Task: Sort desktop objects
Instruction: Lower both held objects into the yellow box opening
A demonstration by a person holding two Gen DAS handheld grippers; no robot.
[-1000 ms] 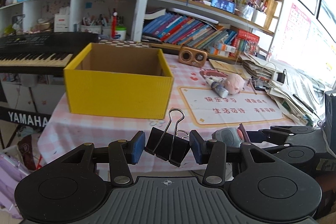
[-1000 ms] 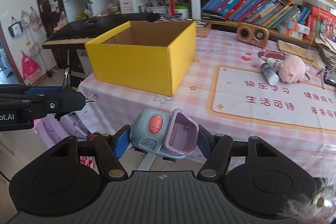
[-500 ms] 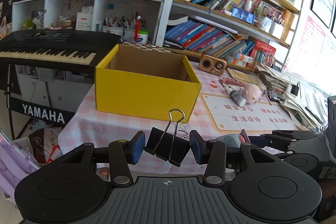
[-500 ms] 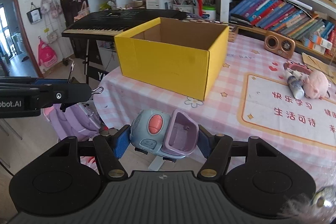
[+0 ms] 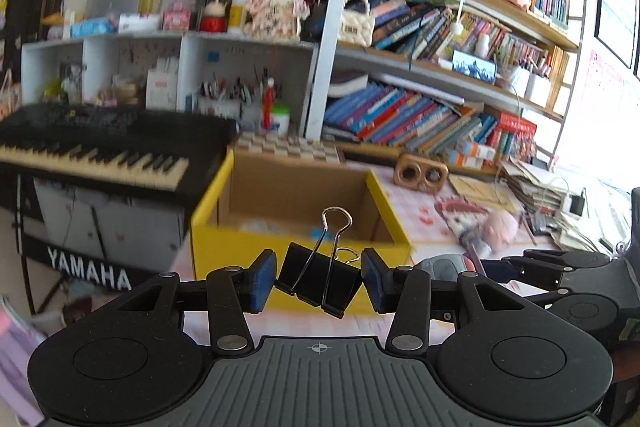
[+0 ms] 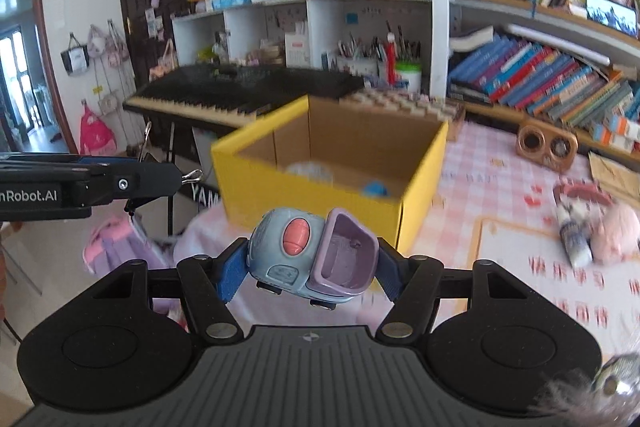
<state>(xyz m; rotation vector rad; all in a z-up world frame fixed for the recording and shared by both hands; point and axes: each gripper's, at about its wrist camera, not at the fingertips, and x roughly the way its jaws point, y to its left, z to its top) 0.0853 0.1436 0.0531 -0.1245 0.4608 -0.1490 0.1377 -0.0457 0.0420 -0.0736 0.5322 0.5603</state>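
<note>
Your left gripper [image 5: 319, 277] is clamped on a black binder clip [image 5: 318, 281], blue pads tight against both ends, wire handles sticking up. Your right gripper [image 6: 307, 267] is squeezing a little blue-and-purple toy car [image 6: 314, 257], tipped so the purple bucket end faces the right pad and the pink button faces you.

The yellow box [image 6: 320, 187] is the landmark: it sits on the pink checked tablecloth [image 6: 472, 195], open top, right in front of both grippers. Inside it you can make out a pale roundish thing [image 6: 310, 171] and something blue [image 6: 375, 189], both too blurry to name. Nothing stands between either gripper and the box opening.

Left of the box is the Yamaha keyboard [image 5: 92, 151], its end close to the box's corner. Right of the box, well clear of it, lie a wooden speaker [image 6: 546, 145], a white tube [image 6: 573, 239] and a pink plush [image 6: 614, 233] touching each other. Behind the box is the checkered tray [image 5: 290, 147] and the crowded bookshelf [image 5: 432, 115]
</note>
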